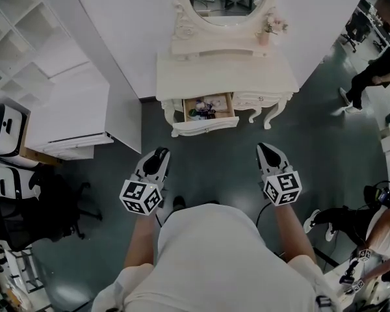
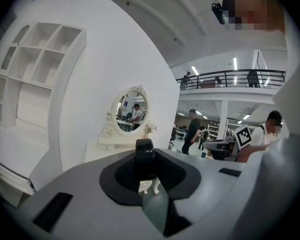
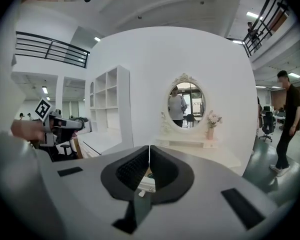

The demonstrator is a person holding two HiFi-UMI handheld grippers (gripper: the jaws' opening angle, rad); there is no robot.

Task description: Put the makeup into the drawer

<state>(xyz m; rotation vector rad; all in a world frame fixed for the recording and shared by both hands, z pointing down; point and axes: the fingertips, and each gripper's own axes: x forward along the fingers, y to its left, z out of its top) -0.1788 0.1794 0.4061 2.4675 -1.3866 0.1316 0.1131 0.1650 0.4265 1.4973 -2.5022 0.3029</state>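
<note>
A white dressing table (image 1: 221, 73) stands ahead against the wall, and its left drawer (image 1: 205, 125) is pulled open with several small makeup items (image 1: 207, 108) inside. Short of the table, above the dark floor, my left gripper (image 1: 160, 153) is shut on a small black cylindrical makeup item (image 2: 144, 154), which stands upright between the pads. My right gripper (image 1: 265, 149) hovers level with it on the right. Its pads meet in a thin line with nothing held (image 3: 149, 156). Both grippers point toward the table, whose oval mirror (image 3: 186, 101) shows in both gripper views.
A small vase of flowers (image 1: 271, 28) sits on the table's raised shelf. A low white cabinet (image 1: 71, 116) and a white shelf unit (image 1: 13, 25) stand at the left, with a black chair (image 1: 26, 207) nearer me. A person (image 1: 377, 77) stands at the far right.
</note>
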